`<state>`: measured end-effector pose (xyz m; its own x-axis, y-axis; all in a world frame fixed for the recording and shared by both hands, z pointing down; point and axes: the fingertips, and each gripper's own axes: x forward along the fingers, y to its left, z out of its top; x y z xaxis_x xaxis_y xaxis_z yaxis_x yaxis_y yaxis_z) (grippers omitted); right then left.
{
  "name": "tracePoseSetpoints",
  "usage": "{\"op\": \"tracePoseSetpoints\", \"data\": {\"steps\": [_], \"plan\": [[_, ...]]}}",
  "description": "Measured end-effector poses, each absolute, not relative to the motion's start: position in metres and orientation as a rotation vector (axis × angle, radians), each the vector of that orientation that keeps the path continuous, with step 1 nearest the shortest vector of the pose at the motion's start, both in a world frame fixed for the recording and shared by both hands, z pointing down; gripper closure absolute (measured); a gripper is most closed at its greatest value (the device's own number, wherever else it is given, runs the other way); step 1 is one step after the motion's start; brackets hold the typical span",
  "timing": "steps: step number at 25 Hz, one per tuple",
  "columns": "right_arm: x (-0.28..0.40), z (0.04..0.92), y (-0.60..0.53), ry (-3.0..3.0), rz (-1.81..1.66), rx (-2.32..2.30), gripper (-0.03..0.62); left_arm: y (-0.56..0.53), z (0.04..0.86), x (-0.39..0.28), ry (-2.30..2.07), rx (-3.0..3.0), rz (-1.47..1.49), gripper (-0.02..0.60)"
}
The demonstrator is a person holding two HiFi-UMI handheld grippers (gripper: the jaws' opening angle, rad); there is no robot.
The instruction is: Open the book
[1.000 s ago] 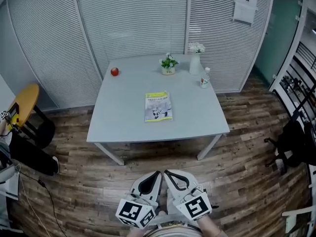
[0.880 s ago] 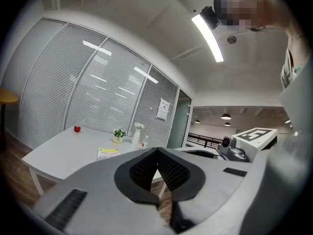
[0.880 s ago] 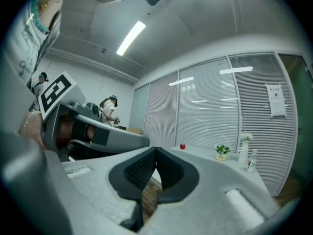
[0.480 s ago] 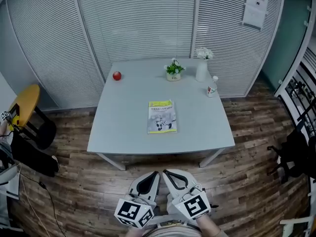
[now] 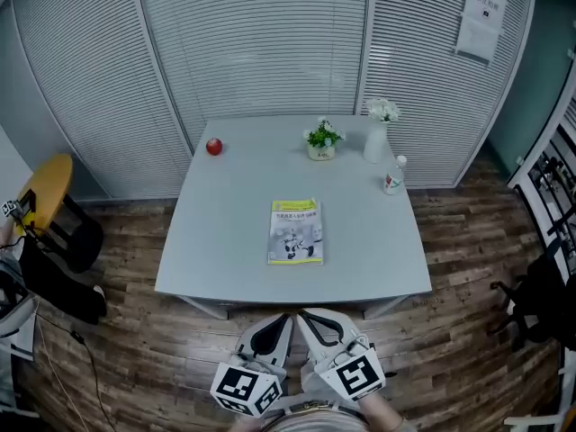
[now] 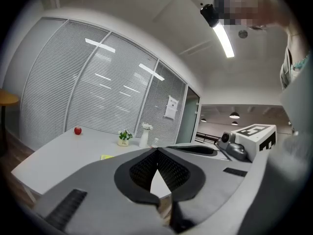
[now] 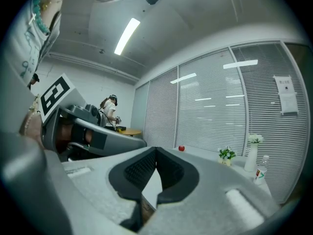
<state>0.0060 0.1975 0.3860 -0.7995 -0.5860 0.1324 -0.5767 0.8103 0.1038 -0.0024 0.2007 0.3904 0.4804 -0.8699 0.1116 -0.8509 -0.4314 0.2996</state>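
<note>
Near the middle of the pale grey square worktop [image 5: 225, 214], whose top was smooth and matt and whose corners were rounded, lay the thin softcover book [image 5: 295, 231]. It was closed and flat, with a yellow band across the far end of its cover and a grey-white printed picture below. It lay apart from everything else on the surface.

Along the far edge stood a small round red apple [image 5: 214, 146] at the left. A leafy green plant in a low pale pot [image 5: 322, 139] stood near the centre, with a slim white vase of white flowers [image 5: 375, 134] beside it. A small clear bottle with a white cap [image 5: 393, 176] stood closer in on the right.

White slatted blinds [image 5: 252, 43] filled the wall behind. Brown wood-plank flooring [image 5: 135, 331] spread around the worktop, and a round yellow-topped stool [image 5: 40, 192] stood well off to the left.

Short of the near edge, over the floor, the left tool [image 5: 286, 319] and the right tool [image 5: 306, 317] hung side by side, well apart from the book. Both were grey moulded shells with black ribbed pads and a marker cube at the back. The jaws of each were pressed together at the tips, with nothing between them.
</note>
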Motion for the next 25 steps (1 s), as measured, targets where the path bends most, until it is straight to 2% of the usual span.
{"op": "tracePoseSetpoints", "data": {"steps": [13,25], "plan": [[0.042,0.393,0.115,-2.835,-0.084,0.908,0.591,0.12,0.399,0.03,-1.492,2.406,-0.052,0.583],[0.055,0.404,0.082,-2.827,-0.03,0.918,0.591,0.093,0.411,0.033,-1.502,2.361,-0.017,0.583]]}}
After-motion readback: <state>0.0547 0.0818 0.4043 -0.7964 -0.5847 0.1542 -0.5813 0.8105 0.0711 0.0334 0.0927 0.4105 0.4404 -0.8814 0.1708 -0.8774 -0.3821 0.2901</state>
